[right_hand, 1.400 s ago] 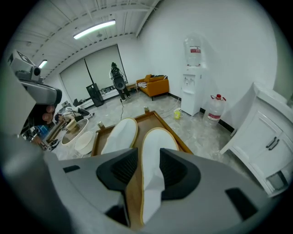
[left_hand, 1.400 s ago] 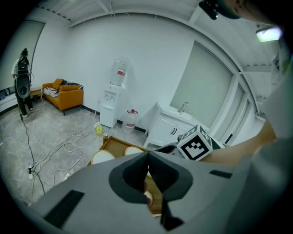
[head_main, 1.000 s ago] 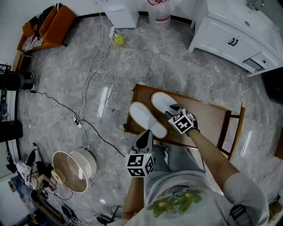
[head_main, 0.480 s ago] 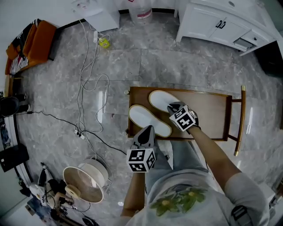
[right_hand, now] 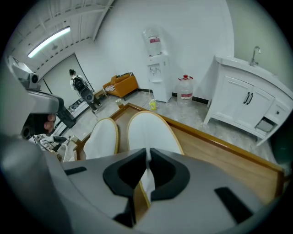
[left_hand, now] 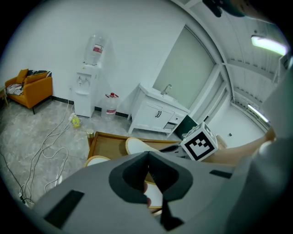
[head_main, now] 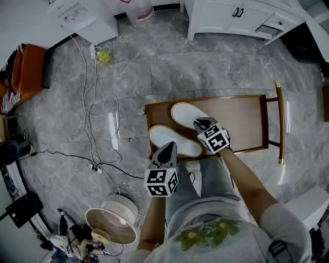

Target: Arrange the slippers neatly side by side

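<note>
Two white slippers with tan edging lie side by side, toes to the left, on a low wooden table (head_main: 241, 120). My right gripper (head_main: 201, 125) is shut on the heel end of the far slipper (head_main: 185, 114); in the right gripper view its jaws pinch the white edge of that slipper (right_hand: 149, 130), with the near slipper (right_hand: 103, 137) to its left. The near slipper (head_main: 172, 139) lies free. My left gripper (head_main: 167, 152) hovers over the table's near edge just by that slipper's heel, shut with nothing held; its own view shows the jaws (left_hand: 149, 171) together above both slippers.
White cables (head_main: 103, 113) trail over the grey marble floor left of the table. A round fan (head_main: 110, 226) lies at the lower left. White cabinets (head_main: 231, 15), a water bottle (head_main: 140, 10) and an orange sofa (head_main: 25, 67) stand along the back.
The right gripper's jaws have come down onto the far slipper's heel end. The head camera has shifted, so the table sits higher and more level in view. The left gripper has barely moved.
</note>
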### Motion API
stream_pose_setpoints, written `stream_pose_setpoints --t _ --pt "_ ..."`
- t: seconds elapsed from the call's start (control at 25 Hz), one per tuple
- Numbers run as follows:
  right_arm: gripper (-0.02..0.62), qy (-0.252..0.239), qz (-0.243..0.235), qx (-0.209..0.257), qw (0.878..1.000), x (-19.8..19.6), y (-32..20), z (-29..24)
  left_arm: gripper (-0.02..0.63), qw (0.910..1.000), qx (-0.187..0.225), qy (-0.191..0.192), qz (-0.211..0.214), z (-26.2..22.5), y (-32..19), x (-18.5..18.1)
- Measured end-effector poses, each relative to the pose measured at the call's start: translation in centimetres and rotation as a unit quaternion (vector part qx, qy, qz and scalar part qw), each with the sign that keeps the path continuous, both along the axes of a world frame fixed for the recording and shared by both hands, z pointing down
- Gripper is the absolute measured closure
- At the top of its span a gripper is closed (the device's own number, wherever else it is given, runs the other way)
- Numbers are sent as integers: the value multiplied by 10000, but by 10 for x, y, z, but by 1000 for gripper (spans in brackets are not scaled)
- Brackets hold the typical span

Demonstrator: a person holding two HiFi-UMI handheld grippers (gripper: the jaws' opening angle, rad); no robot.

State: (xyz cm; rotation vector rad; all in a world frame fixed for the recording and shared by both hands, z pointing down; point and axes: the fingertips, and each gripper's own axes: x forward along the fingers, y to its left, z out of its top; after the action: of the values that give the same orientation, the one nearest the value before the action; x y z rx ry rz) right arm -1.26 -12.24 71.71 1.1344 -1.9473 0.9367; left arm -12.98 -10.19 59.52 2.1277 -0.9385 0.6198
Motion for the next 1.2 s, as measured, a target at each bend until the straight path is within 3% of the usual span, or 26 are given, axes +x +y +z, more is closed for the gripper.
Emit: stream_pose_setpoints --t 0.24,0.48,0.92,1.2 --pt "570 -203 877 -8 9959 10 3 -9 592 9992 -69 58 386 9 -4 3" --pt "569 -356 1732 49 9842 27 8 -15 592 9972 -171 85 717 22 -4 12" --pt "569 -817 3392 -32 9371 63 26 -19 591 9944 -191 21 1043 26 1 22" --pt "569 -792 3976 -91 9141 81 42 -13 591 9935 -202 9 1122 27 7 29"
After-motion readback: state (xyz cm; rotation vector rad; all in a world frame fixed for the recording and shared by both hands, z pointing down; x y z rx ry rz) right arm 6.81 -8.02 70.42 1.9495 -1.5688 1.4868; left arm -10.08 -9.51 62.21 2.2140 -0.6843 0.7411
